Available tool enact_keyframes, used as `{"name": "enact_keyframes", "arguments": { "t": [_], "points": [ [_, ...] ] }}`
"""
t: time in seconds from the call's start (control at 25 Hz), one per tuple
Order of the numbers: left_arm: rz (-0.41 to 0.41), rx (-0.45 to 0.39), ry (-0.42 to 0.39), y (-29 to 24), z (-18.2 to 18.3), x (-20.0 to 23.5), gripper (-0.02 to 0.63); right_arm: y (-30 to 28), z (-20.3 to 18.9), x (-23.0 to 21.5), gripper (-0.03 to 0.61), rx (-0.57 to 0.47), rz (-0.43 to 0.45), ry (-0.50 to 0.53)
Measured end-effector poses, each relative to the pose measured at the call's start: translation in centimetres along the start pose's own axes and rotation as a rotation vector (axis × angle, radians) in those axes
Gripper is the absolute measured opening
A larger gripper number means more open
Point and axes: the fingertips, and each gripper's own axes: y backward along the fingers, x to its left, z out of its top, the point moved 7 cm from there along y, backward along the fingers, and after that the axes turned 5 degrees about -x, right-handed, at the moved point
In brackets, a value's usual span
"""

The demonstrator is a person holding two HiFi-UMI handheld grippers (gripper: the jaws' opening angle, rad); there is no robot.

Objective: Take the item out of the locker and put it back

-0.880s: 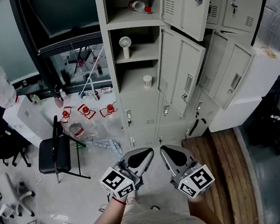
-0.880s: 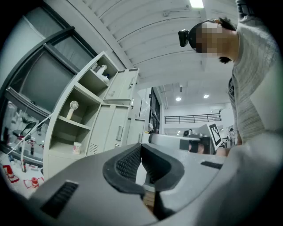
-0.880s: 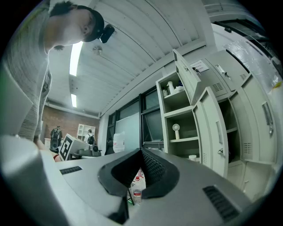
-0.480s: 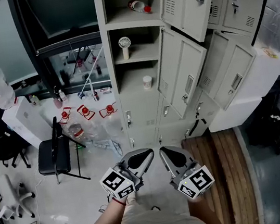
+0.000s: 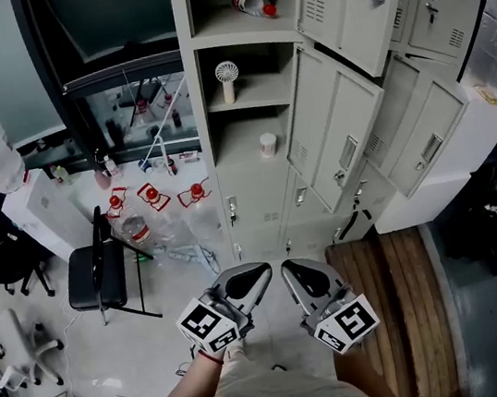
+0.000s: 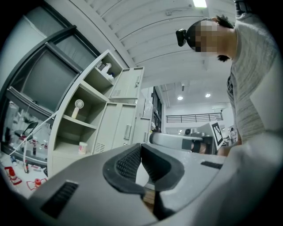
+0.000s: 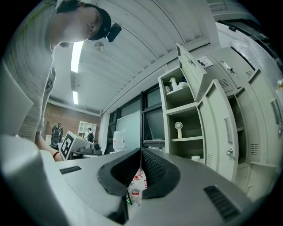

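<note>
Remaining short of the open pale-grey steel locker [image 5: 208, 180], the left gripper [image 5: 260, 272] and right gripper [image 5: 288, 269] stay pressed together, empty; retrieval unstarted.

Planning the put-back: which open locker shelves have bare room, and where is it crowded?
Top shelf: bare left of the lying bottle. Middle shelf: bare right of the fan. Lower shelf: bare left of the cup. Crowded: floor left of the locker, with scattered bottles and a chair.
</note>
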Motion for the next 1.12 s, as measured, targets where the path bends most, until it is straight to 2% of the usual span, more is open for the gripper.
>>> {"name": "enact_keyframes", "arguments": {
  "t": [0.4, 0.64, 1.12],
  "points": [
    [0.009, -0.005, -0.014, -0.7, 2.7, 10.1, 0.008, -9.5, -1.0, -3.1, 0.026, 0.003, -0.016, -0.002],
    [-0.029, -0.016, -0.022, -1.2, 3.8, 16.1, 0.008, -15.1, -1.9, -4.6, 0.026, 0.004, -0.046, 0.007],
    [-0.071, -0.035, -0.013, -1.9, 5.2, 22.8, 0.008, -21.4, -2.4, -6.0, 0.026, 0.018, -0.098, 0.037]
  ]
}}
